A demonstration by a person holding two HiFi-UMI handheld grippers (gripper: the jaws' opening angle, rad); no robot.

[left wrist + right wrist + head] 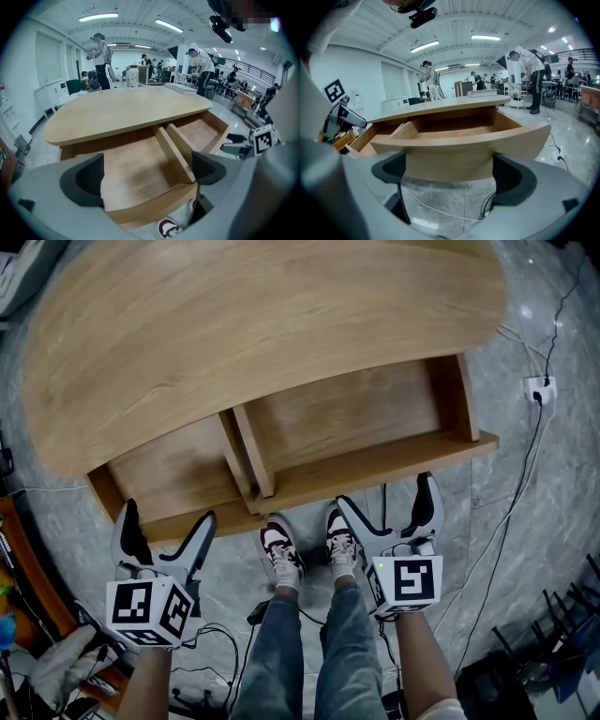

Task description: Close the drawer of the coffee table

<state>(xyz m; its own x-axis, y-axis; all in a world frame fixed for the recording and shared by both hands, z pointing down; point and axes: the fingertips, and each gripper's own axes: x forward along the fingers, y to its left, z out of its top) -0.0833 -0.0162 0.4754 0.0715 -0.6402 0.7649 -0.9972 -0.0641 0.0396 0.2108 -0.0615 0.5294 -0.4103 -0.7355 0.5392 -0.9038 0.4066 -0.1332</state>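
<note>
A light wooden coffee table (234,324) with a rounded top has its drawer (356,470) pulled out toward me, showing two empty compartments split by a divider (246,457). My left gripper (167,521) is open, just short of the curved drawer front (187,521) at its left end. On the other side, my right gripper (389,501) also stands open, close below the drawer front. In the left gripper view the open drawer (140,173) lies between the jaws of the left gripper (147,176). The right gripper (450,173) frames the curved drawer front (459,145) from outside.
The person's two shoes (309,554) stand on the grey floor right under the drawer front. White cables (525,456) run to a wall socket (539,388) at the right. Clutter and cables lie at the lower left (56,662). People stand far behind the table (101,58).
</note>
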